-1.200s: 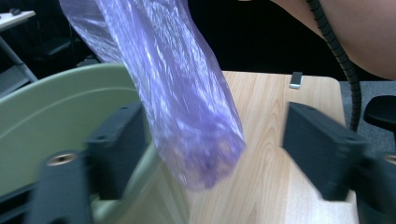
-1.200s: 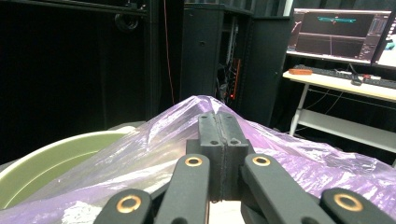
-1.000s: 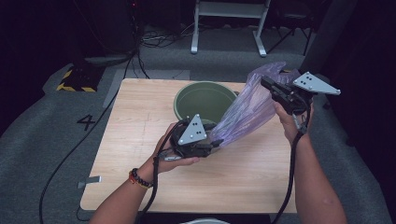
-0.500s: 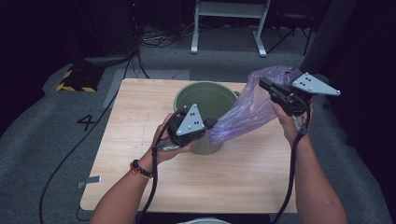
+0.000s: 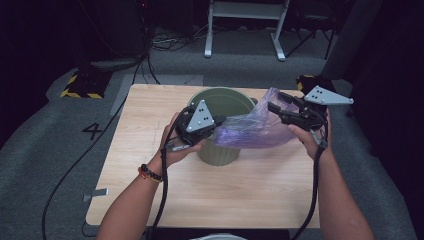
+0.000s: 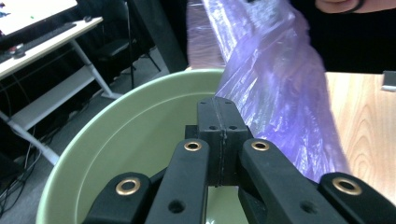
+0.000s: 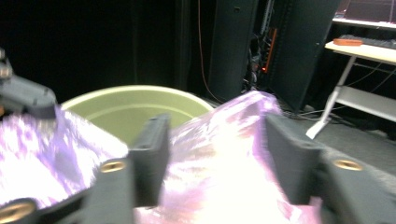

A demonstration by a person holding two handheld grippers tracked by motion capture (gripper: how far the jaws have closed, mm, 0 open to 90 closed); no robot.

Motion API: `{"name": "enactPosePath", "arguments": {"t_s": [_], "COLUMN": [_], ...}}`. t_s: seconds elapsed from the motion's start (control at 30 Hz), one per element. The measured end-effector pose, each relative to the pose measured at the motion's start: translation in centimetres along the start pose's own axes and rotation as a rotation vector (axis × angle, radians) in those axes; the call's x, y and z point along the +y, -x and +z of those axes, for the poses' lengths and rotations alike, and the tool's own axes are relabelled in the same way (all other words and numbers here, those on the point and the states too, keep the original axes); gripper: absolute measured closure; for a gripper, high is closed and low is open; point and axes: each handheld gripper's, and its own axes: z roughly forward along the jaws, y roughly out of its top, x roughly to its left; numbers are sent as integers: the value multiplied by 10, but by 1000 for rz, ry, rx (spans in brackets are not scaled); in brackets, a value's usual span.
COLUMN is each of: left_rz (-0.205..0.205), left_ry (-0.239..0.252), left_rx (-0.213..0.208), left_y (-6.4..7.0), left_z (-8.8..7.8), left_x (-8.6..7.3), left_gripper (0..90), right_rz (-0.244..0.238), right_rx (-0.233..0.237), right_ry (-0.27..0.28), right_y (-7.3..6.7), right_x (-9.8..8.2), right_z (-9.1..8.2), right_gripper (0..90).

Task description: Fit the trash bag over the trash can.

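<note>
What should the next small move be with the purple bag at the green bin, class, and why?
Probably the right gripper should close again on a free edge of the purple bag. Its jaws have just been opening and stand apart with the bag loose between them, while the left gripper is shut on the bag at the rim of the green bin, whose mouth is still unlined.

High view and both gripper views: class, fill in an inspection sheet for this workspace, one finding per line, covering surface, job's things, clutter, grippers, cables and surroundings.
Surface: light wooden table, bare in front.
Job's things: green bin standing upright on the table; purple plastic bag stretched across its rim between the grippers.
Clutter: nothing seen on the table.
Grippers: left gripper shut on the bag's edge over the bin; right gripper has just been opening, its fingers apart with bag between them.
Cables: one trails from each gripper toward the person; black cable on the floor at left.
Surroundings: grey carpet marked 4, white desk frame behind, dark room.
</note>
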Motion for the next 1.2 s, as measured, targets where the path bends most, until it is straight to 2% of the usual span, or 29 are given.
{"name": "enactPosePath", "arguments": {"t_s": [0.1, 0.17, 0.37, 0.53, 0.6, 0.73, 0.83, 0.9, 1.07, 1.13, 1.2], "left_rz": [3, -5, -23, -48, -56, -76, -80, -84, -86, -95, -100], "left_ry": [-22, -26, -42, -49, -49, -62, -77, -83, -89, -86, -83], "left_rx": [18, 27, 55, 76, 85, 99, 106, 108, 111, 113, 113], "left_y": [-6, -10, -21, -31, -34, -40, -43, -44, -45, -46, -48], "left_z": [3, 4, 7, 6, 5, 6, 9, 11, 14, 13, 13], "left_x": [-1, -1, -5, -12, -14, -18, -20, -20, -21, -22, -22], "left_gripper": [900, 900, 900, 900, 900, 900, 900, 900, 900, 900, 900], "right_rz": [-20, -31, -63, -80, -66, -34, -68, -101, -188, -207, -235], "right_rx": [8, 32, 51, 29, 18, -5, 40, 105, 209, 245, 245], "right_ry": [-19, -27, -53, -84, -86, -46, -32, -42, -116, -131, -164], "right_y": [-3, -6, -9, -7, -4, 1, -7, -17, -46, -54, -60], "right_x": [-5, -9, -17, -19, -18, -16, -15, -16, -26, -31, -36], "right_z": [-1, -4, -6, -8, -10, -17, -22, -23, -20, -18, -14], "right_gripper": [335, 319, 268, 250, 250, 249, 272, 279, 279, 299, 355]}}
